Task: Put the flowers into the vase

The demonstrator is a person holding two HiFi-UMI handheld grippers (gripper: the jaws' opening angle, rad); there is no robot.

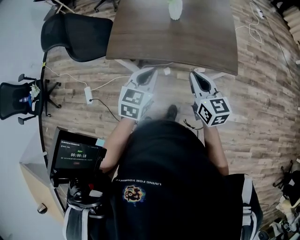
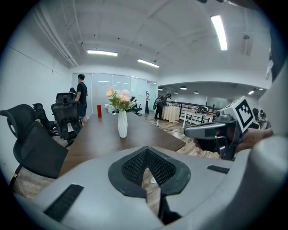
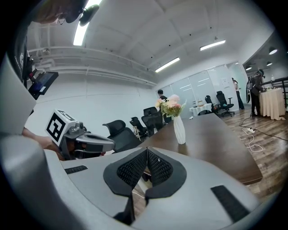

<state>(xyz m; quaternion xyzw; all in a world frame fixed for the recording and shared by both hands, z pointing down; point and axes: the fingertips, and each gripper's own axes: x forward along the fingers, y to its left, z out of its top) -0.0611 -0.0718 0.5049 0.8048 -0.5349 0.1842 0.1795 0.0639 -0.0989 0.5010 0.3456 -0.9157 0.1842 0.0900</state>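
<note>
Shut pad to pad, gripping nothing, at left gripper (image 1: 151, 70) and right gripper (image 1: 196, 74) alike. Held side by side just short of the near edge of the table (image 1: 140, 44), angled slightly down (marker cubes (image 1: 136, 102) uppermost). Flowers (image 2: 118, 98) standing in the white vase (image 2: 122, 124), far along the tabletop. Bare wood between; black chair (image 1: 77, 35) at far left.

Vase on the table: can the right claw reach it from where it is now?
Probably not yet. The right claw, shut and empty, hangs before the near edge of the table, and the vase stands far along it. Nothing blocks the way; its top between is bare.
</note>
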